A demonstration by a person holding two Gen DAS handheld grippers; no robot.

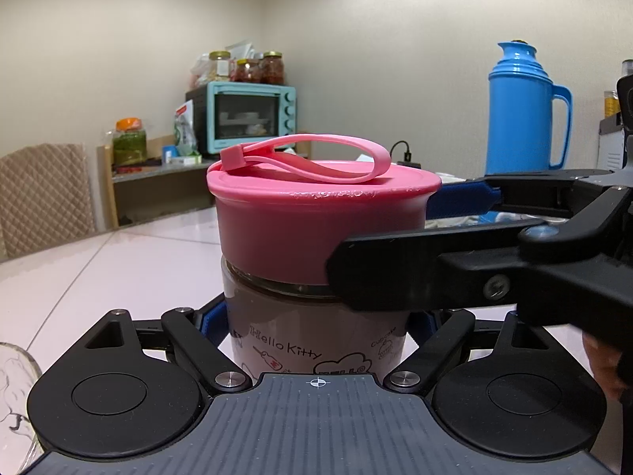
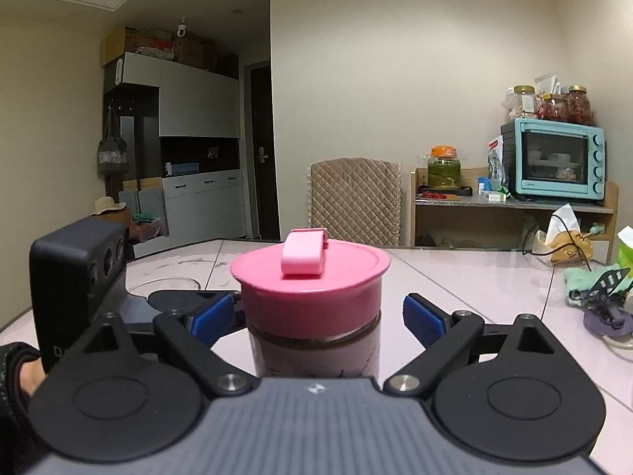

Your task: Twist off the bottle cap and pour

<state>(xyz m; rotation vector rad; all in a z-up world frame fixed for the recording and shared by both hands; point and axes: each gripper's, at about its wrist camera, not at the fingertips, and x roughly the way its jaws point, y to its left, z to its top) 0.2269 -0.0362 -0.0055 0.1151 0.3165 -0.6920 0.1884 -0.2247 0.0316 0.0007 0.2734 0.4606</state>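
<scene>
A Hello Kitty bottle [image 1: 316, 340] with brown liquid stands on the white table, topped by a pink screw cap [image 1: 320, 221] with a pink loop strap. My left gripper [image 1: 316, 320] is shut on the bottle's body just below the cap. My right gripper [image 2: 316, 312] is open, its blue pads [image 2: 423, 318] on either side of the pink cap [image 2: 310, 293] with a gap on each side. In the left wrist view the right gripper's fingers [image 1: 427, 273] reach in from the right around the cap.
A clear glass [image 1: 16, 392] stands at the left gripper's left; its rim [image 2: 166, 283] shows in the right wrist view. A blue thermos [image 1: 522, 114] stands behind. Cloths and bags [image 2: 593, 281] lie at the table's right. A teal oven [image 2: 558, 158] sits on a shelf.
</scene>
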